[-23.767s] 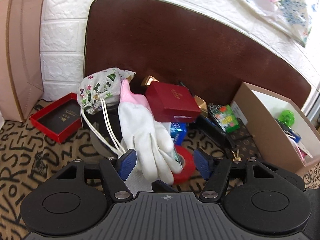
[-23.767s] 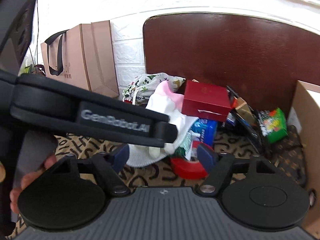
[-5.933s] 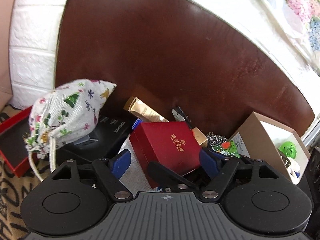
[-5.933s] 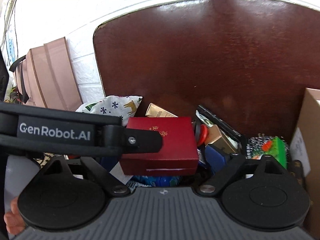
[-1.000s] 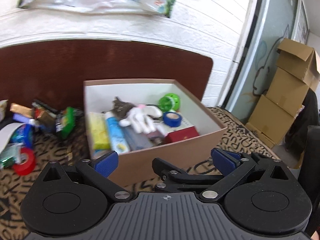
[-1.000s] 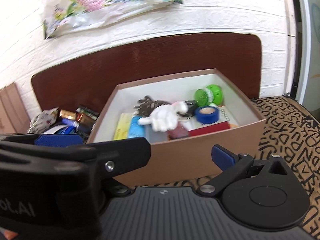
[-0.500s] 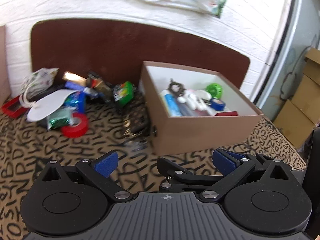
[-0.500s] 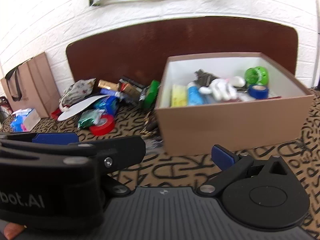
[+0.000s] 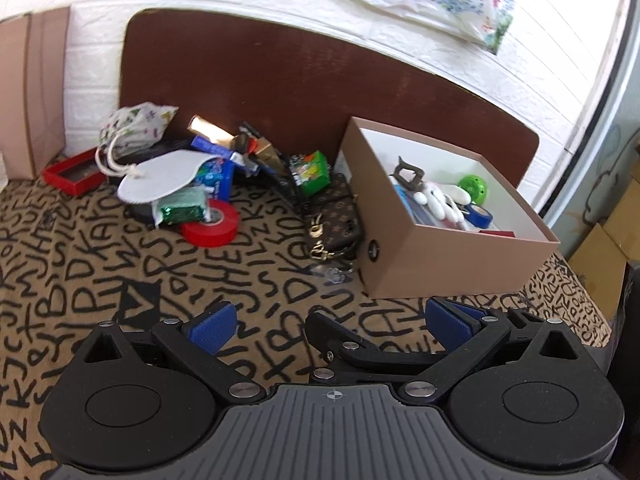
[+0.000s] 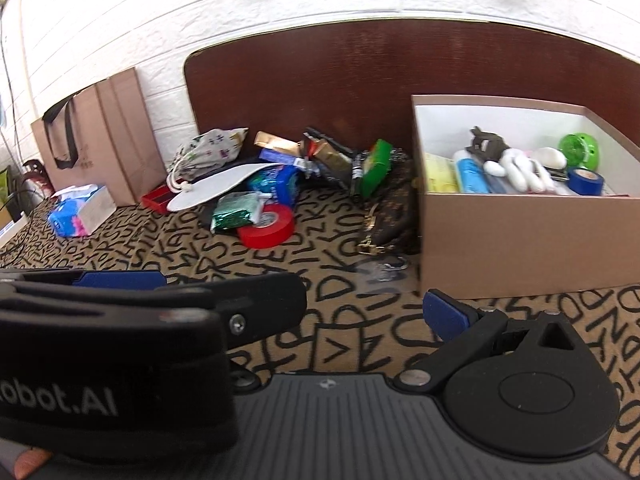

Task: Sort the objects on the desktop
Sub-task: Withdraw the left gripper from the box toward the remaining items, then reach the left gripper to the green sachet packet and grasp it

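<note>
A cardboard box (image 9: 448, 268) at the right of the lettered surface (image 9: 100, 280) already holds a white glove (image 9: 440, 200), blue tape (image 9: 478, 216) and a green ball (image 9: 474, 190), among other items. Left of it, a heap awaits sorting: red tape (image 9: 212, 224), a green packet (image 9: 182, 210), a drawstring pouch (image 9: 136, 124), a patterned wallet (image 9: 334, 220). Both the left tongs (image 9: 328, 324) and the right tongs (image 10: 280, 300) hang spread wide and empty above the surface, well short of the heap. The job looks roughly half finished.

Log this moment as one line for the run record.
left gripper: open, empty | right gripper: open, empty | box: glove and blue tape inside | red tape: on cloth, unsorted
</note>
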Demonstrator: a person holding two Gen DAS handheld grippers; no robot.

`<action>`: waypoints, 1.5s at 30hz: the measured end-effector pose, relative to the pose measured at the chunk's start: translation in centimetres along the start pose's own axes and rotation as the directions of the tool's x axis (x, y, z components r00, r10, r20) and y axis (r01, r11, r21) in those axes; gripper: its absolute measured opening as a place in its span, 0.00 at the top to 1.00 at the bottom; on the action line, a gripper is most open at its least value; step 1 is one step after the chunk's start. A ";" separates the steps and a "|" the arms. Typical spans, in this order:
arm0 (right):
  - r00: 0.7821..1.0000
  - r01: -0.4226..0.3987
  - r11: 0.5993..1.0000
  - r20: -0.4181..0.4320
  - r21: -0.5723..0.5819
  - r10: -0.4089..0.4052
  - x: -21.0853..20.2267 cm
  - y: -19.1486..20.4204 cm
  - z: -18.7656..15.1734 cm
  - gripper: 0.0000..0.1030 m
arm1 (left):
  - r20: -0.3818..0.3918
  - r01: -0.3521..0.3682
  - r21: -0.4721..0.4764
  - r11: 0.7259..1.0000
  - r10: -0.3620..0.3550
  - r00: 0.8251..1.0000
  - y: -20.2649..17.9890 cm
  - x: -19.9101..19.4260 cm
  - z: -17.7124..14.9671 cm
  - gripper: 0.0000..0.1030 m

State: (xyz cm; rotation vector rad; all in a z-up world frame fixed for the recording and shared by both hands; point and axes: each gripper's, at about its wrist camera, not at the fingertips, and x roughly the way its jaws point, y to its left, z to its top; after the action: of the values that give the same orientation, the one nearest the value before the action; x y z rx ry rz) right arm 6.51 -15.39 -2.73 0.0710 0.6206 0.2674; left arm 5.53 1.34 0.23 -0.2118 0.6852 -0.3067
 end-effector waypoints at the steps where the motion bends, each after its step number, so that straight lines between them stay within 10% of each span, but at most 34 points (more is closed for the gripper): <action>1: 1.000 -0.005 1.000 -0.001 -0.005 0.005 0.2 0.2 0.0 0.00 | -0.002 0.003 -0.012 1.000 -0.003 1.000 0.4 0.0 -0.1 0.00; 21: 0.990 -0.132 0.987 0.030 -0.095 0.136 5.1 2.9 0.2 0.01 | 0.058 -0.041 -0.110 0.993 0.048 0.997 9.7 2.8 1.5 0.06; 45: 0.974 -0.225 0.952 -0.009 -0.209 0.228 18.1 5.6 4.1 0.27 | 0.007 -0.035 -0.136 0.990 0.036 0.999 17.0 14.1 7.5 0.26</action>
State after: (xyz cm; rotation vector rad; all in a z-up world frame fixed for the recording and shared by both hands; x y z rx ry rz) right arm 21.76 -5.09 -8.77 -0.0585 0.5660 0.5531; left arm 24.20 13.06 -7.33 -0.3301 0.7002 -0.2253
